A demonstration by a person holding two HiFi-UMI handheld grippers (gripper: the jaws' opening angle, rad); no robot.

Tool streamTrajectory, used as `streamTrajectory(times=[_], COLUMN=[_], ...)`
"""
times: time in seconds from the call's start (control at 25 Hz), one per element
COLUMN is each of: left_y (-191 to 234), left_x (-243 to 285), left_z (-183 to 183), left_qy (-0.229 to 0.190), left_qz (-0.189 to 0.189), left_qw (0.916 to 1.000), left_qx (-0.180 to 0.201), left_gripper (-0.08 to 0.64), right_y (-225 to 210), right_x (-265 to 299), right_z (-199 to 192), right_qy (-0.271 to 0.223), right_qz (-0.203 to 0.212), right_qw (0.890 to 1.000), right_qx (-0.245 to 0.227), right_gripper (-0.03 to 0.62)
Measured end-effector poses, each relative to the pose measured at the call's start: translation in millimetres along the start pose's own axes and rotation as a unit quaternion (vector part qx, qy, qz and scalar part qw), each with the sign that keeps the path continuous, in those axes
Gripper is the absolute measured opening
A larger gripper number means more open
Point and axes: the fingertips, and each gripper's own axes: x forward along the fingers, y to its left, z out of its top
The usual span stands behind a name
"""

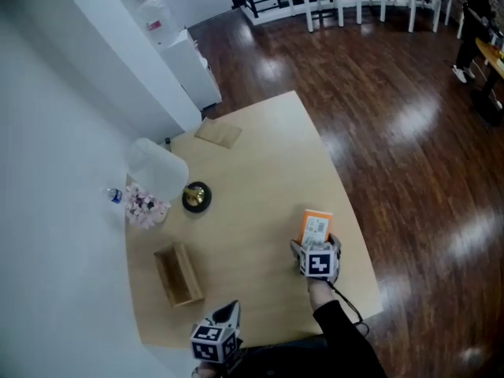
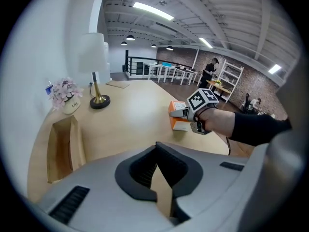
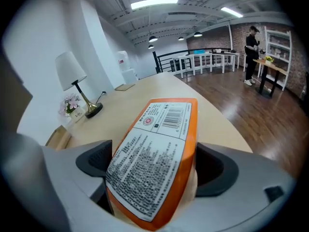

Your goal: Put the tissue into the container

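An orange tissue pack [image 1: 316, 227] lies on the tan table [image 1: 260, 156] near its right edge. My right gripper [image 1: 315, 247] stands open around it, one jaw on each side. In the right gripper view the tissue pack [image 3: 154, 163] fills the space between the wide-spread jaws, printed label up. The container, an open wooden box [image 1: 177, 274], sits at the table's left front; it shows as a wooden box [image 2: 60, 144] in the left gripper view. My left gripper [image 1: 230, 313] hovers at the table's near edge, shut and empty, its tips [image 2: 155, 146] meeting.
A white-shaded lamp [image 1: 157, 168] with a brass base [image 1: 196, 196] stands at the left, beside a flower pot [image 1: 144, 205] and a small bottle [image 1: 115, 194]. A brown paper piece [image 1: 218, 134] lies at the far end. Dark wood floor surrounds the table; a person [image 3: 252, 52] stands far off.
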Motion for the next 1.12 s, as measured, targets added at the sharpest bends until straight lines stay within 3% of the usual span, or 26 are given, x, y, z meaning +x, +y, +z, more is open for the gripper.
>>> streamTrajectory(times=[0.16,0.32,0.56,0.8,1.12], left_y=[1,13,33,72,149], left_x=[-5,-8,-11,-29,-74], left_z=[-8,-13,-10,-21,-45], left_qy=[0.002,-0.001,-0.025,-0.053,-0.081], left_qz=[0.012,0.032,0.032,0.026,0.027], left_qw=[0.9997,0.9988,0.9973,0.9954,0.9932], left_qx=[-0.023,-0.038,-0.061,-0.075,-0.079], left_gripper=[-0.003,-0.003,-0.003,-0.003,-0.003], right_y=[3,0,24,95,240], right_x=[3,-2,-41,-83,-96], right_z=[-1,4,5,-3,-28], right_qy=[0.001,0.000,-0.004,-0.017,-0.003], right_qz=[0.024,0.040,0.084,0.115,0.157], right_qw=[1.000,0.999,0.996,0.990,0.981], right_qx=[-0.008,-0.022,-0.032,-0.074,-0.116], right_gripper=[0.521,0.469,0.460,0.460,0.459])
